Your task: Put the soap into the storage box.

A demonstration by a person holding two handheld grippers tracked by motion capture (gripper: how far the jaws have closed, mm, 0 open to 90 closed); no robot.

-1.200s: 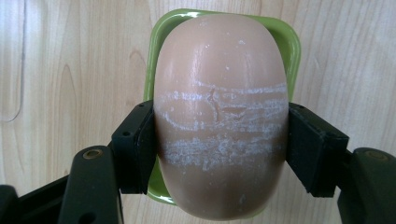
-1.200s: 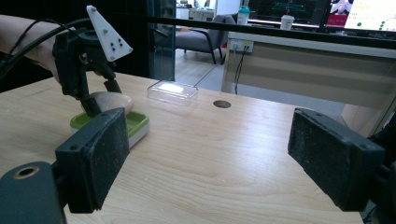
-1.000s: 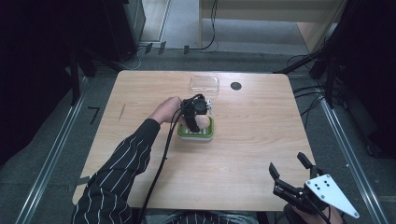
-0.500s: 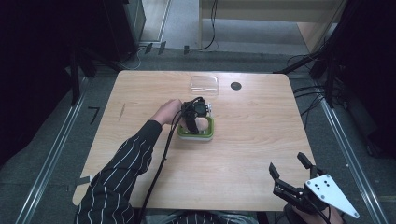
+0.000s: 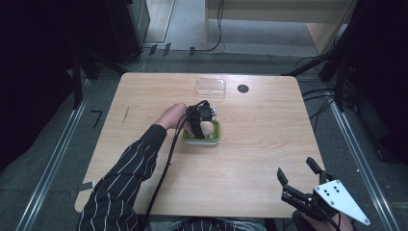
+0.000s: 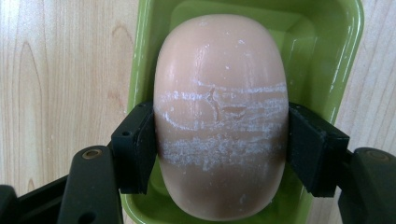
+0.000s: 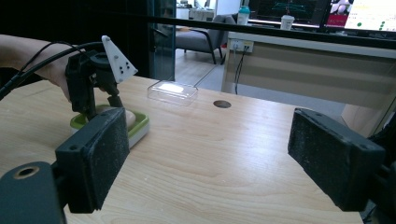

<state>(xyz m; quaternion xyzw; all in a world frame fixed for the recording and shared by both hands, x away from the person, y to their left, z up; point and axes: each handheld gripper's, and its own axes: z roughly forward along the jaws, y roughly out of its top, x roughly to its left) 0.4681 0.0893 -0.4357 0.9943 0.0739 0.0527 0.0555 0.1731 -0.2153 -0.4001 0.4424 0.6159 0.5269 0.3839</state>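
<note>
The left claw (image 6: pixel 219 140) was clamped on the pale soap bar (image 6: pixel 219 116), which sat inside the green dish (image 6: pixel 345 56) near the middle of the desk (image 5: pixel 260 159). Right of the dish, at the desk's near edge, the right claw (image 5: pixel 298 175) stood wide, gripping nothing.

A clear lid (image 5: pixel 210 86) lies near the wooden table's (image 5: pixel 250 159) far edge, just beside a dark round hole (image 5: pixel 243 88), with a wooden desk (image 7: pixel 299 58) beyond the table.
</note>
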